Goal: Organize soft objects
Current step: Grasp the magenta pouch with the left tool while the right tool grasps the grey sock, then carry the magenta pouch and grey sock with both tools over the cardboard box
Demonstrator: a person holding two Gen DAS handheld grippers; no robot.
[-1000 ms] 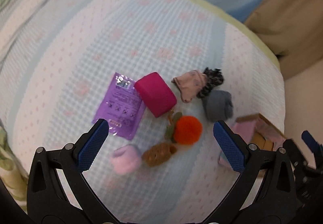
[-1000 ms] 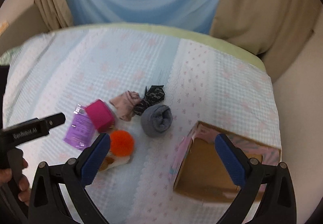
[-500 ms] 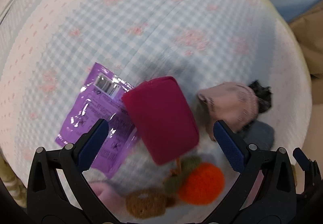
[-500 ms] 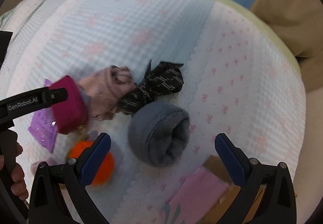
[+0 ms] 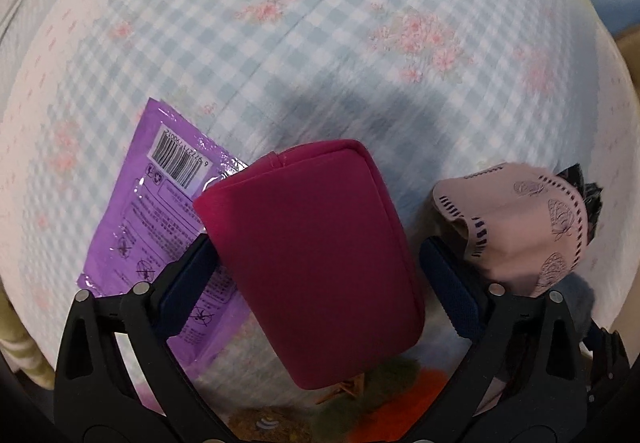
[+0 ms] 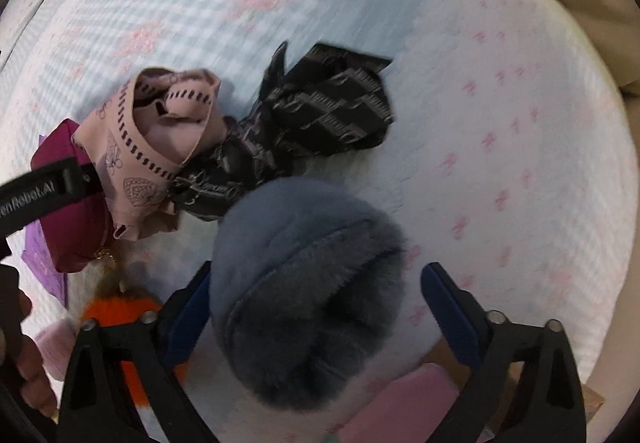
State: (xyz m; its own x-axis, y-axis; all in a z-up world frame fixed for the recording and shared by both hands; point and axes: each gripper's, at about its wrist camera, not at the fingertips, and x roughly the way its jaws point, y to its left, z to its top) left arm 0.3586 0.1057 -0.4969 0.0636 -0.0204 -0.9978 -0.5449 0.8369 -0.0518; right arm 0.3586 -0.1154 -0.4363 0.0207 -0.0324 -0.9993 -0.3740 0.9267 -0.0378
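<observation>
Quilted bedding in pale blue check with pink flowers covers the bed [image 5: 320,23] on which everything lies. At the left hand-held gripper [image 5: 316,255] the fingers stand wide on either side of a magenta pouch [image 5: 312,243], straddling it without yet pressing in; the left finger [image 5: 188,279] rests over a purple foil packet [image 5: 152,219] partly tucked beneath the pouch. Just right of that, a pink printed scarf [image 5: 524,227] sits bunched, with an orange pompom [image 5: 404,407] and a brown knitted toy [image 5: 264,423] at the lower edge. The right hand-held gripper [image 6: 316,299] is likewise spread wide, its fingers flanking a rolled grey fleece piece [image 6: 304,283]; the left pad seems to touch the fleece while the right finger [image 6: 452,311] stands a little clear. Beyond the roll lie a black patterned scarf [image 6: 320,115] and the pink scarf, touching one another. A pink-lined cardboard box [image 6: 416,403] shows at the bottom of the right view. Both tools appear to be at the grasping step. The next move likely calls for closing each pair firmly enough to hold the yielding fabric, then lifting toward the box without dragging the packet or scarves along.
</observation>
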